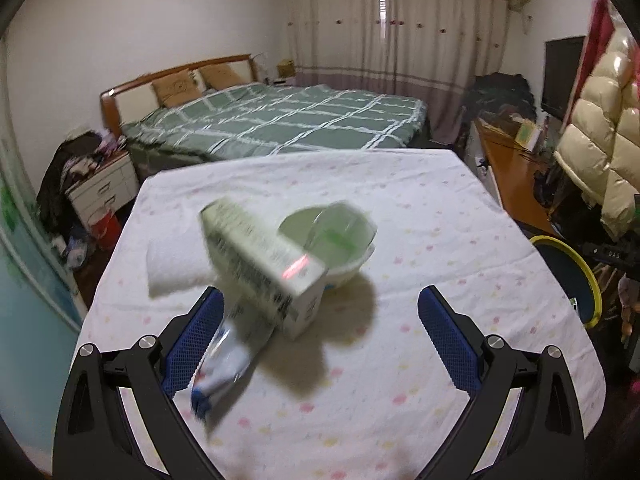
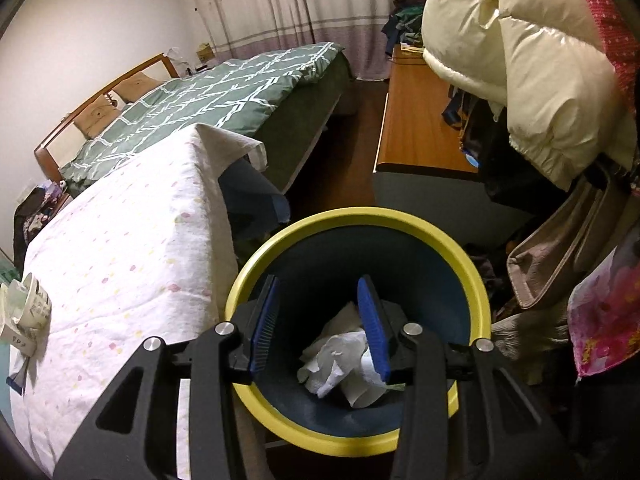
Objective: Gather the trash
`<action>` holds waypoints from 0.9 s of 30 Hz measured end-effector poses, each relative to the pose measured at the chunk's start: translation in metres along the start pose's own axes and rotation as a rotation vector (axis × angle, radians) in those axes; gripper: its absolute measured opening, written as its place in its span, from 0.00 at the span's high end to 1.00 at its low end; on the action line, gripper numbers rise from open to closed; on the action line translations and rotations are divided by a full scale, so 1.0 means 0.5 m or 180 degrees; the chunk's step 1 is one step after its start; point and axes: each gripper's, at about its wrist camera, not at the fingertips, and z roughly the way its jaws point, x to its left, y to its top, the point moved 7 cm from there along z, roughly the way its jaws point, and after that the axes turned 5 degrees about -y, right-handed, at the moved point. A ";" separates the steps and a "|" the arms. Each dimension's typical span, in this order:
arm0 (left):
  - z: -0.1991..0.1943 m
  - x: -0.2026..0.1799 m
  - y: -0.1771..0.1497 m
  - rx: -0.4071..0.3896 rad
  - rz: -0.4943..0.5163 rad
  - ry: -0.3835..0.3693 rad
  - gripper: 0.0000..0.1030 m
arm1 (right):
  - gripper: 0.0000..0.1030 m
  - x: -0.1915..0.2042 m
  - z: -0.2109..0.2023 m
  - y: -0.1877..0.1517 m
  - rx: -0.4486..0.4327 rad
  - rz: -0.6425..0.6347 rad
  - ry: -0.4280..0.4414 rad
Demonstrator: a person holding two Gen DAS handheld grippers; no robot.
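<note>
In the left wrist view my left gripper [image 1: 320,300] is wide open over the white dotted tablecloth [image 1: 420,220]. A blurred white-green carton [image 1: 264,264] lies tilted between the fingers, beside a white bowl [image 1: 340,240] with a clear plastic cup in it. A white-blue wrapper [image 1: 224,364] lies by the left finger, and a folded white towel [image 1: 172,264] is further left. In the right wrist view my right gripper [image 2: 320,292] is open and empty above the yellow-rimmed dark bin [image 2: 472,280], which holds crumpled white paper [image 2: 340,364].
The bin's rim also shows at the table's right edge [image 1: 592,280]. A green checked bed [image 1: 280,120] lies beyond the table. A wooden desk [image 2: 416,128], hanging cream jacket [image 2: 520,60] and bags crowd the right side. A nightstand [image 1: 104,188] stands at left.
</note>
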 end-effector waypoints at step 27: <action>0.192 -0.024 0.083 0.0511 0.0620 -0.0262 0.39 | 0.62 -0.013 0.010 -0.023 0.0116 0.0053 0.0097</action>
